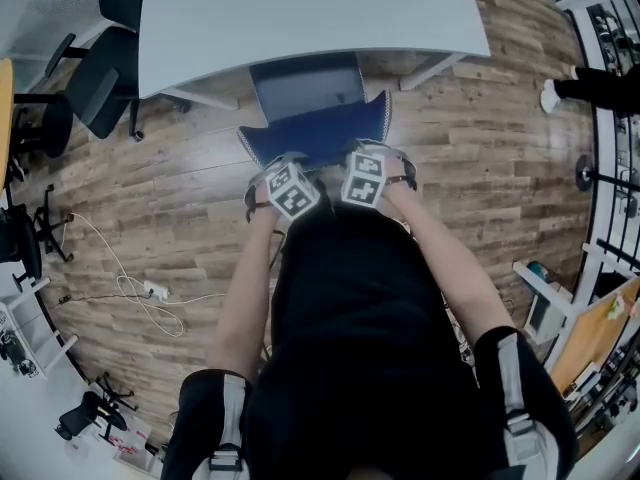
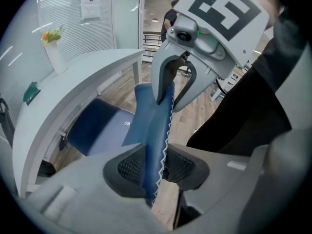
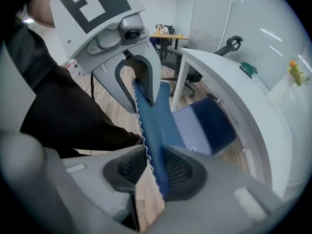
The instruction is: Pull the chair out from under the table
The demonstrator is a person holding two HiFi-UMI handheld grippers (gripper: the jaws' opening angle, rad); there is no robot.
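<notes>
Item: blue upholstered chair (image 1: 308,96) with white zigzag stitching along the backrest (image 2: 155,116) rim; stands on the brown wood-plank floor (image 1: 180,218) at the near edge of the white curved-top table (image 1: 300,13); front of the seat under the tabletop, rear of the seat and the backrest clear of it, on the person's side.

Left gripper (image 2: 155,165): grey two-jaw tongs with marker cube; clenched on the top edge of the backrest, a dark ribbed pad pressed against each face of the blue fabric.

Right gripper (image 3: 157,168): same build; likewise clenched on that top edge, just beside the left one; both point steeply down.

Surroundings: black office chair (image 1: 95,93) at the table's left end; white cable (image 1: 140,293) looped on the floor to the left; white vase with orange flowers (image 2: 53,55) on the tabletop.
</notes>
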